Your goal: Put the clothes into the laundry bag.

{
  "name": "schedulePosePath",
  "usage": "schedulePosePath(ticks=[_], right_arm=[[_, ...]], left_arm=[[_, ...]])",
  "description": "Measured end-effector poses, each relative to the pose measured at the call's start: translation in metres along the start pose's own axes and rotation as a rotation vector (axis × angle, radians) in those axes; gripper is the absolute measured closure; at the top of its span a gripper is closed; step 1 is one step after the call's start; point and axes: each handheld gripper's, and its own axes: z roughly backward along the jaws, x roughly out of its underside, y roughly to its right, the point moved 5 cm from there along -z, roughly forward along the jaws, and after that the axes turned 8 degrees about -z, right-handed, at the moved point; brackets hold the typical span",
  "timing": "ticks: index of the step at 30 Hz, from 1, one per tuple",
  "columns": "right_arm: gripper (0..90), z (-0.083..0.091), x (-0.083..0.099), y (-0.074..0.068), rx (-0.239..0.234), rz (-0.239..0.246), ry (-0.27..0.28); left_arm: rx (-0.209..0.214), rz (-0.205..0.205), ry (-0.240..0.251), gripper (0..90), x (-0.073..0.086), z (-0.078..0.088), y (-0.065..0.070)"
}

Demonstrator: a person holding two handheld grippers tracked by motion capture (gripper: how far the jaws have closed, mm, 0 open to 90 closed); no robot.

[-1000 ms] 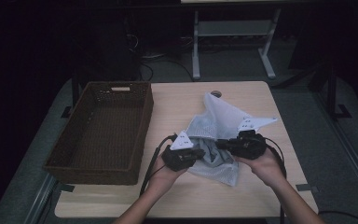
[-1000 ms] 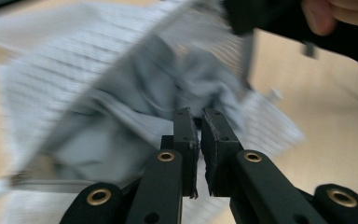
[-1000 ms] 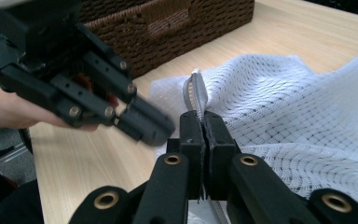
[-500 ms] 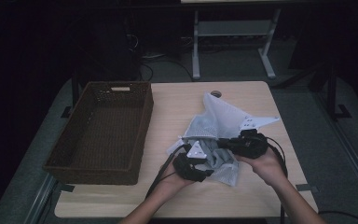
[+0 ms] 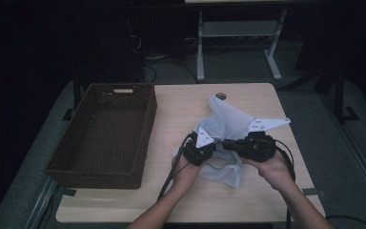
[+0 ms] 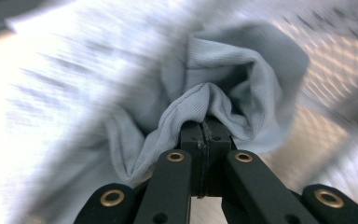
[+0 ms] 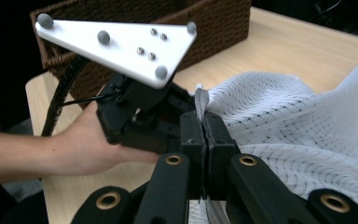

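Pale wooden table [image 5: 181, 114] under dim room light, seen from the person's side; dark floor and a metal stand beyond.

Nearest the viewer, two forearms enter from the bottom edge. The left gripper [image 5: 201, 151] and the right gripper [image 5: 228, 144] meet almost tip to tip over a light grey-white mesh garment [image 5: 228, 119], which lies on the right half of the table — partly crumpled under the tools, with one pointed fold rising toward the far edge.

In the left gripper view, the left tool's jaws have just been closing and now stand together on a ribbed hem of the garment [image 6: 223, 93], with cloth bunched over and around the tips. In the right gripper view, the right tool's jaws are also pressed together, pinching a thin edge of the fabric [image 7: 201, 100]; the left gripper's grey plate [image 7: 121, 44] sits just beyond.

Farther left stands a dark wicker basket [image 5: 71, 148], apart from the cloth and with nothing visible inside.

Judged stage: both grips are taken, close together on one edge — the garment remains rumpled, so spreading, folding and any transfer to the basket appear still to come.
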Motion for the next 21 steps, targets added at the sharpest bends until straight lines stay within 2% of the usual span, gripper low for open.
schedulePosePath(ticks=[2,3,6,7,8,10,11,14,17,19,21], right_arm=[[87.9,0.003,-0.004,-0.002,0.005,-0.003,0.021],[87.9,0.004,-0.005,-0.003,0.007,-0.004,0.028],[88.1,0.007,-0.009,-0.007,-0.001,-0.003,0.052],[88.1,0.007,-0.011,-0.009,-0.007,-0.009,0.058],[88.1,0.007,-0.012,-0.012,-0.014,-0.009,0.063],[88.2,0.006,-0.014,-0.015,-0.019,-0.002,0.069],[88.1,0.005,-0.015,-0.016,-0.020,0.001,0.071],[88.1,0.003,-0.015,-0.011,-0.011,-0.008,0.073],[88.0,0.002,-0.013,-0.003,0.004,-0.027,0.075],[88.0,-0.001,-0.012,0.002,0.012,-0.046,0.078],[88.0,-0.002,-0.012,0.004,0.010,-0.056,0.081]], left_arm=[[-0.040,0.008,0.023,89.8,-0.002,-0.002,-0.007],[-0.054,0.030,0.032,89.8,-0.001,-0.004,-0.011],[-0.086,0.058,0.043,89.7,0.003,-0.012,-0.016],[-0.097,0.079,0.054,89.7,0.005,-0.017,-0.017],[-0.097,0.091,0.058,89.7,0.005,-0.019,-0.018],[-0.083,0.112,0.067,89.7,0.008,-0.026,-0.016],[-0.061,0.124,0.070,89.7,0.009,-0.030,-0.012],[0.006,0.122,0.087,89.5,0.009,-0.033,-0.004],[0.073,0.125,0.147,89.4,0.004,-0.028,0.001],[0.094,0.119,0.182,89.4,0.000,-0.026,0.003],[0.111,0.122,0.195,89.4,-0.001,-0.030,0.008]])
